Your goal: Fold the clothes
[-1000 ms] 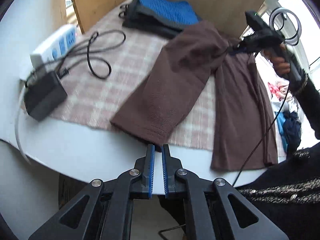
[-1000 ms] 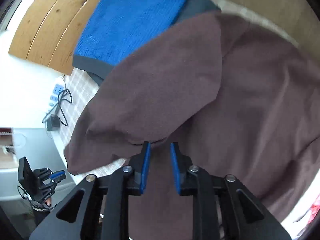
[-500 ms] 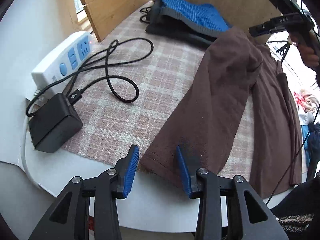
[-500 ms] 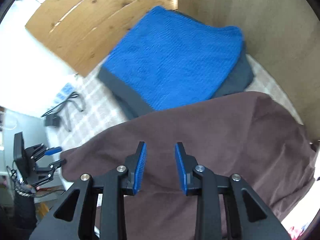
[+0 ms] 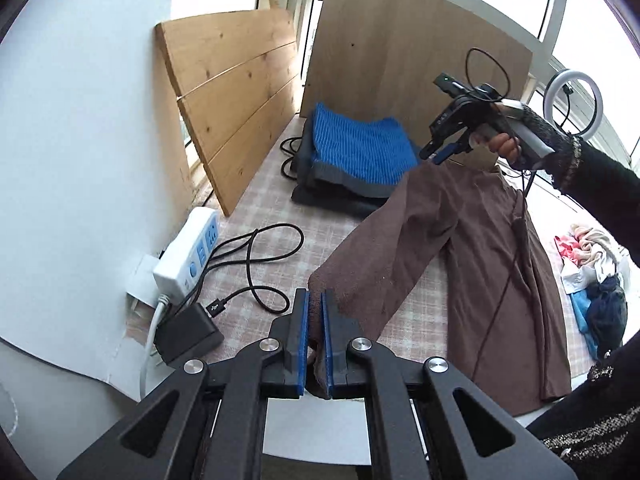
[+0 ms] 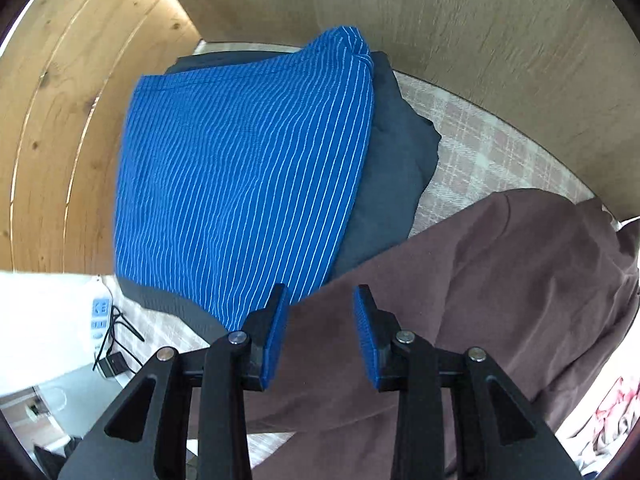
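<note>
A brown long-sleeved garment [image 5: 492,264] lies spread on the checked cloth [image 5: 272,220] over the table. My left gripper [image 5: 314,300] is shut on the cuff of its sleeve, lifting it off the cloth. The sleeve [image 5: 384,248] runs from those jaws up to the shoulder. My right gripper [image 6: 321,300] is open and hovers just above the garment's shoulder [image 6: 460,288], with nothing between its fingers. In the left wrist view the right gripper [image 5: 432,154] is held by a hand above the shoulder.
A folded blue striped garment [image 6: 244,168] lies on a dark folded one [image 6: 392,172] at the back. A white power strip [image 5: 188,256], black cables [image 5: 256,264] and a black adapter [image 5: 188,336] sit at the left. Wooden boards [image 5: 228,112] stand behind. A heap of clothes [image 5: 592,264] lies at the right.
My left gripper closed on the sleeve cuff and raised it. My right gripper let go of the brown cloth, opened wider and lifted toward the folded stack.
</note>
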